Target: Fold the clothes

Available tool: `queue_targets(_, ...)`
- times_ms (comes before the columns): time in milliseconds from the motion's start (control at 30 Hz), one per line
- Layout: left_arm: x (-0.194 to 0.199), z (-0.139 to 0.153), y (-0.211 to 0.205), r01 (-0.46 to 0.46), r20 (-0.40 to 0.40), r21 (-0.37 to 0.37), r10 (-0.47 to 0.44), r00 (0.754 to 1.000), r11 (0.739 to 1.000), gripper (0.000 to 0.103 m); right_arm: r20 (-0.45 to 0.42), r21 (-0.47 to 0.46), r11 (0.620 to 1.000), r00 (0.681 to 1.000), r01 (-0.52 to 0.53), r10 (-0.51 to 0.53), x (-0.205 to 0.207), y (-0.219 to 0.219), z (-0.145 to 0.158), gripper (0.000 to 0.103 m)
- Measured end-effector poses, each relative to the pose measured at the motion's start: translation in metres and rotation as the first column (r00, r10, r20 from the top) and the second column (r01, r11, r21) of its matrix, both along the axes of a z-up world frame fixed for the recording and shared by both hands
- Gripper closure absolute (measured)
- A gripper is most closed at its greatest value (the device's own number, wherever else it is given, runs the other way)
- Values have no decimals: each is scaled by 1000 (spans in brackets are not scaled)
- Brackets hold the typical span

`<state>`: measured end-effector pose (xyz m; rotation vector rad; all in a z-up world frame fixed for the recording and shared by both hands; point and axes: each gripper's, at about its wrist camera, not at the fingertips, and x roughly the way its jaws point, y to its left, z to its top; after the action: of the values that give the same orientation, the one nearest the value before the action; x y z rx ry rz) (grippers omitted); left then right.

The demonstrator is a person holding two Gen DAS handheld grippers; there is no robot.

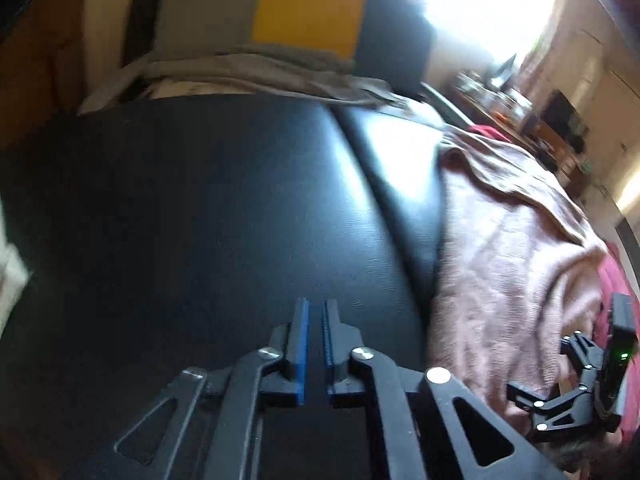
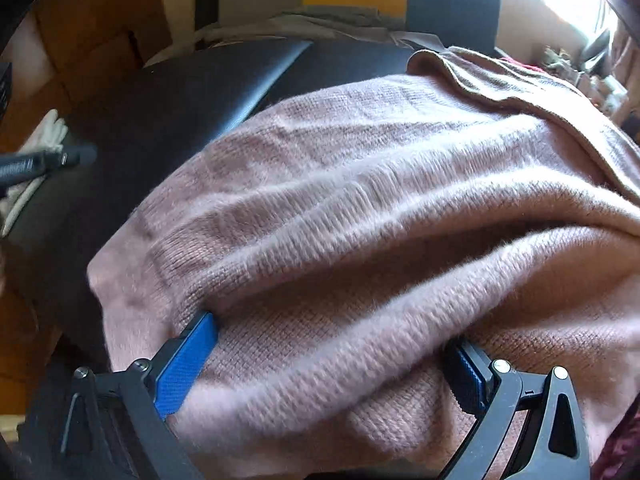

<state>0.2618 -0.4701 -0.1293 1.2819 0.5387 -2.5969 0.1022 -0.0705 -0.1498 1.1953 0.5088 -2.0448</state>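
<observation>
Because the pink sweater [image 2: 360, 240] looks soft and limp, a bunched fold is straddled by the wide-open right tongs [image 2: 328, 364]; the left tongs [image 1: 315, 348], nearly closed, hold nothing over the black couch [image 1: 200, 220].

left black plastic two-finger gripper [image 1: 315, 312]: blue ribbed pads, silver round screws, triangular cut-outs in linkage arms at 5 and 7 o'clock | right black plastic two-finger gripper [image 2: 332, 348]: same blue pads, silver screws; its body shows a green light

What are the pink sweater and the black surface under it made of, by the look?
Pink sweater: fuzzy knit, probably wool or a similar yarn; ribbed stitch rows and soft nap show. Black surface: likely leather or vinyl; smooth, with a faint grain and a window glare.
</observation>
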Motion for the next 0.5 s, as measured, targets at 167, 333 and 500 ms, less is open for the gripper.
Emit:
queue_targets(167, -50, 2, 43, 130, 21, -31, -129, 991, 991, 90, -29, -60, 998, 1000, 10, -12, 18, 35, 3, 0)
queue_targets(333, -102, 5, 62, 214, 21, -5, -214, 977, 977, 88, -60, -112, 994, 998, -2, -5, 19, 46, 3, 0)
queue_targets(500, -164, 15, 86, 295, 40, -120, -293, 955, 948, 87, -76, -162, 987, 997, -4, -8, 13, 52, 3, 0)
